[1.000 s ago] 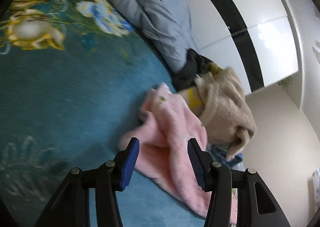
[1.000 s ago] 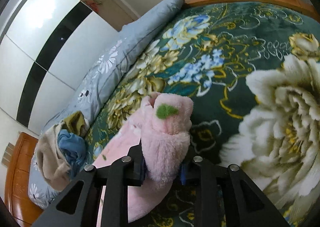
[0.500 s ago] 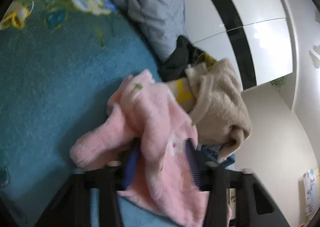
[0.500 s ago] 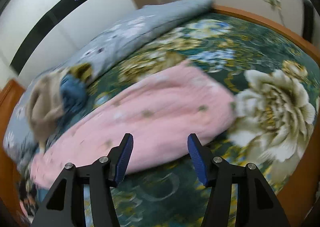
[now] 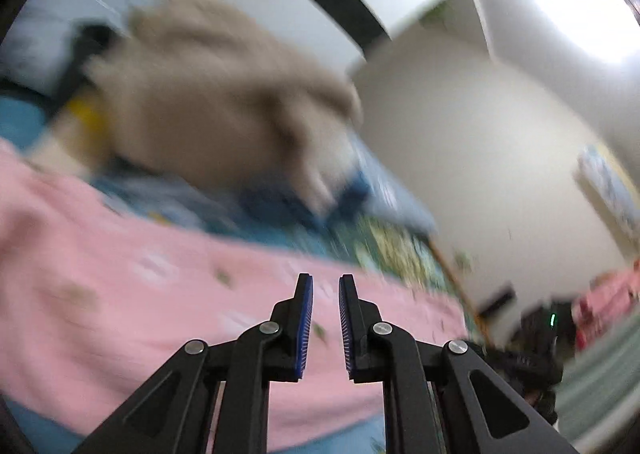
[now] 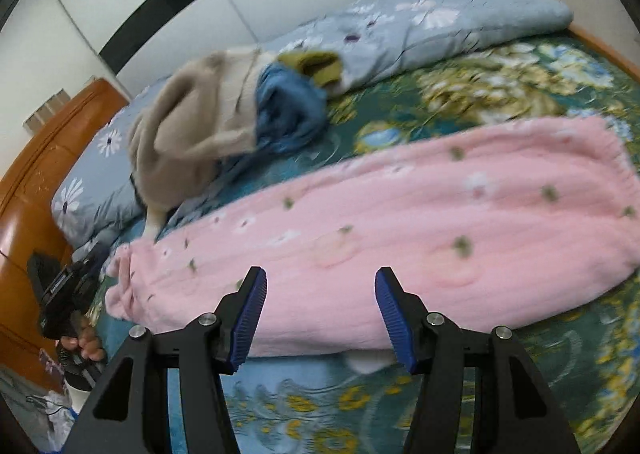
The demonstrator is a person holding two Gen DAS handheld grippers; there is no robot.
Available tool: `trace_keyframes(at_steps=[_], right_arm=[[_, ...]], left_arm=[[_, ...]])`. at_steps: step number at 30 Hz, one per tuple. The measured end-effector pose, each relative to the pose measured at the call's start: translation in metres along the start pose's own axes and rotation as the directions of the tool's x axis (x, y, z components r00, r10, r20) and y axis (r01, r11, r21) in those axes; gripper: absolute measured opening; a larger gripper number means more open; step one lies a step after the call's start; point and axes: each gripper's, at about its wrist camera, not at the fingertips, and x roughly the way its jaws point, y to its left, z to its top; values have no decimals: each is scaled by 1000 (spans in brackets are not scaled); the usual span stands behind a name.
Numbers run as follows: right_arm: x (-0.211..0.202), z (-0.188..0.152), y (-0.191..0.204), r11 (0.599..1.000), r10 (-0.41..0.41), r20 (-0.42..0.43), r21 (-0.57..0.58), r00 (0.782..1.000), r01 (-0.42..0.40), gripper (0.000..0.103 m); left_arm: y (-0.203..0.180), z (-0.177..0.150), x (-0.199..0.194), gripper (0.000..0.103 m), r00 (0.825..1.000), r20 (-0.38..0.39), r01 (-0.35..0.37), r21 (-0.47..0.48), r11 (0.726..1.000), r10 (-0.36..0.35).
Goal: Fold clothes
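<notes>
**Pink fleece garment laid flat on a bed, both grippers empty**

At the far left of the right wrist view, the left gripper [image 6: 60, 294] appears as a dark tool in a hand at the edge of the bed, near the garment's narrow end. In its own blurred view its jaws stand nearly closed, a thin gap between the blue pads, with nothing between them. That likely means it has let go of the cloth and is clear of it.

Moving right, a heap of other clothes sits by the pillow: a beige fleece piece [image 6: 188, 126] draped over a blue garment [image 6: 288, 114], with an olive item [image 6: 316, 62] behind. They lie apart from the pink one, probably waiting their turn.

Across the middle lies the pink garment [image 6: 400, 222], the piece being folded. It is stretched long and flat on the floral blanket [image 6: 500, 94], narrow at the left and widening to a ribbed edge at the right. It is thick, fluffy fleece dotted with small white flowers and green specks. It looks already doubled lengthwise, though the blur makes that uncertain. A white bit peeks out from under its near edge.

In the foreground, the right gripper [image 6: 320, 314] hovers just before that near edge, jaws wide open and empty, seemingly placed to take hold for the next fold.
</notes>
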Motion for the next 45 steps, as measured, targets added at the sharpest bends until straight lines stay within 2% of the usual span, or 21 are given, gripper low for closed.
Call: trace_keyframes(at_steps=[2,4,6,8,10,11,12,14,16,18,20,22,24,26,27,34,36,39,41,45], right_arm=[[11,-7,11,1000,11,-25,-12,1000,-11,58],[17,-13,24,998,1,-40,-61,999,-3,58],[20,-17,34,992,-23,-48,-124,999,17,58],[22,-22,40,984,-43,-50,-175,998,34,58],[24,-25,40,982,-42,-52,-184,998,31,58],[26,-26,38,984,-34,-54,-176,998,24,58],[28,-26,36,987,-26,-56,-161,998,16,58],[32,-27,29,992,-8,-60,-126,998,1,58],[36,-28,25,995,5,-61,-97,998,-11,58],[36,-28,24,996,14,-59,-84,998,-19,58],[37,-28,23,997,22,-57,-70,998,-26,58],[36,-28,23,997,28,-56,-69,998,-31,58],[35,-29,22,997,31,-56,-68,998,-34,58],[35,-30,19,997,34,-55,-61,998,-37,58],[35,-31,17,998,36,-55,-55,998,-39,58],[34,-35,8,998,52,-54,-22,997,-53,58],[34,-35,7,998,53,-50,-13,997,-54,58],[34,-37,7,999,54,-49,-6,997,-54,58],[34,-38,8,999,54,-48,-3,997,-54,58],[32,-40,6,998,57,-48,16,997,-57,58]], left_arm=[[-7,-10,13,14,999,-32,-9,23,1000,10],[-5,-16,12,18,999,-27,-25,25,999,26],[5,-17,-3,18,997,10,-72,11,997,72],[24,-15,-33,19,983,88,-156,-31,987,159],[45,-10,-71,30,941,187,-267,-102,958,282],[53,-8,-85,45,916,224,-308,-140,941,333],[63,-8,-103,59,884,265,-344,-191,919,386],[83,-8,-129,67,831,319,-374,-287,882,456],[104,-6,-140,68,817,305,-373,-368,852,489],[125,-3,-136,68,830,266,-348,-438,829,490],[144,1,-133,67,858,250,-289,-486,825,448],[133,6,-126,66,873,257,-271,-453,850,415],[123,11,-119,49,887,263,-251,-418,873,381],[112,17,-112,20,899,267,-230,-383,894,346],[107,19,-109,9,905,269,-220,-366,904,329],[70,38,-84,6,942,271,-136,-237,962,200],[43,45,-65,6,962,254,-59,-177,982,104],[1,47,-23,6,986,167,20,-79,997,-6],[-26,47,7,6,994,93,61,-19,998,-59],[-28,27,51,7,998,-43,46,-40,998,-47]])
